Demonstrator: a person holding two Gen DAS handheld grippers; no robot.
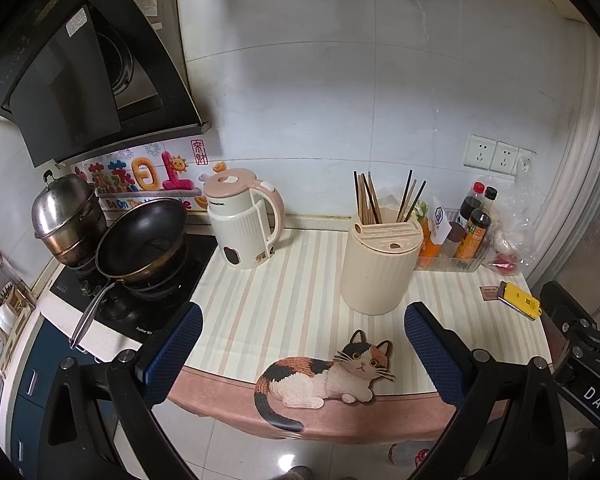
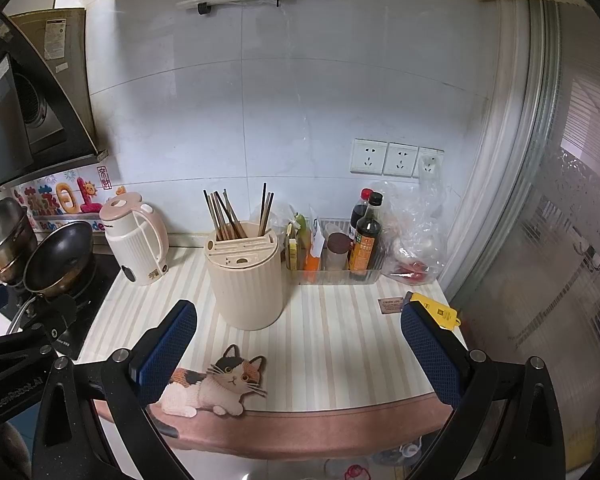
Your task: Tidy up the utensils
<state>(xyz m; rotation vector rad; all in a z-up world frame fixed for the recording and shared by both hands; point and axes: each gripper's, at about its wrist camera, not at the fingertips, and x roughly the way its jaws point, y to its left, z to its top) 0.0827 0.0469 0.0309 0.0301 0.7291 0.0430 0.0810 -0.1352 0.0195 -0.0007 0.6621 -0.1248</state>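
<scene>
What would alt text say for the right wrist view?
A ribbed cream utensil holder with upright chopsticks stands on a striped counter mat, framed by the open right gripper; a cream electric kettle stands left.

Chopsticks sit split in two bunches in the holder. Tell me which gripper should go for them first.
Left, probably. From the left gripper the utensil holder and its chopsticks stand almost between the open fingers. From the right gripper the holder sits nearer its left finger. Margin is small.
</scene>
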